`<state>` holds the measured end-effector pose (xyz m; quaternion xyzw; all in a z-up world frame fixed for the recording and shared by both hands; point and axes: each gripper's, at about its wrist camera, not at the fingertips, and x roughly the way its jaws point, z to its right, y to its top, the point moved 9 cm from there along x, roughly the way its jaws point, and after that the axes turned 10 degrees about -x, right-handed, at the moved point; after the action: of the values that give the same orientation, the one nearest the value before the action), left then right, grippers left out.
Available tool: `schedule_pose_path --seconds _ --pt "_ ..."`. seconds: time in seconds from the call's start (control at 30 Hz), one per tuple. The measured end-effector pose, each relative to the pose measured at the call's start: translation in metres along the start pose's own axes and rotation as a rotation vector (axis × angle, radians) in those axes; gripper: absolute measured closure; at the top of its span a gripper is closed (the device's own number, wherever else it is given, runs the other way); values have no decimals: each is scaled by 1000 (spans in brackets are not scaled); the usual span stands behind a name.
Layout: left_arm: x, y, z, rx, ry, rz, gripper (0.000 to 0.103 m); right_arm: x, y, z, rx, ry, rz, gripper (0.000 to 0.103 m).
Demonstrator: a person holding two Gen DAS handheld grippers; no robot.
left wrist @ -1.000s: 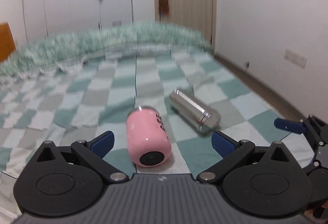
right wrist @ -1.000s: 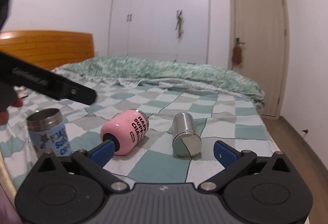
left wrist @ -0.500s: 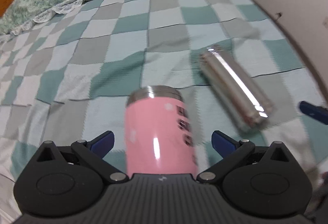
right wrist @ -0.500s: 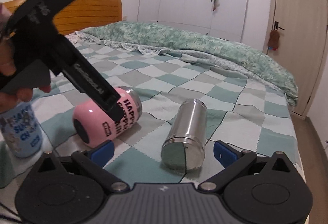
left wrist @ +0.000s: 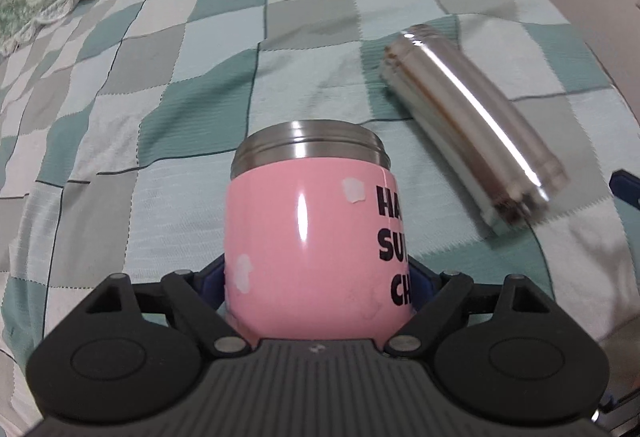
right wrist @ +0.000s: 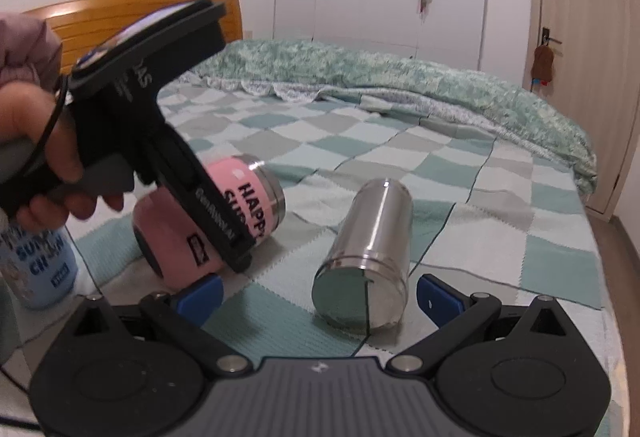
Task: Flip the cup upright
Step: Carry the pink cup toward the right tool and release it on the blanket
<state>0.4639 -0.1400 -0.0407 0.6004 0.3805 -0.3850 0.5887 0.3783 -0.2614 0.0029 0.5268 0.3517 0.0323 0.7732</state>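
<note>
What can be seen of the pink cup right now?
The pink cup has a glossy pink body, a bare steel band at its mouth and black block lettering. It lies on its side on the checked bedspread, mouth pointing away from the left gripper, whose blue fingers press both its sides near the base.

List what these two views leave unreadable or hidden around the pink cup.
- Pink cup lettering: cut off by its curve in the left wrist view; the left tongs cover part in the right wrist view.
- Cup base: hidden behind the tongs' body, left wrist view.
- Blue cup: cut off by the frame edge and hand.
- Steel cup: motion-blurred, left wrist view.
</note>
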Motion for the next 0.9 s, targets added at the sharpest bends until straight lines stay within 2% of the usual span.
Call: schedule_pose_path --seconds 0.27,0.5,0.7,0.9 --pt "-58 -28 13 13 -62 66 17 -58 0 -19 -7 -32 3 0" --pt "-105 -91 24 14 -127 82 17 -113 -8 -54 -29 -47 -13 0" --pt "-115 -148 29 -40 -179 54 17 -147 -34 -80 -30 -48 -60 0" --pt "-104 -176 36 -86 -228 19 17 -163 -60 -96 -9 -38 -98 0"
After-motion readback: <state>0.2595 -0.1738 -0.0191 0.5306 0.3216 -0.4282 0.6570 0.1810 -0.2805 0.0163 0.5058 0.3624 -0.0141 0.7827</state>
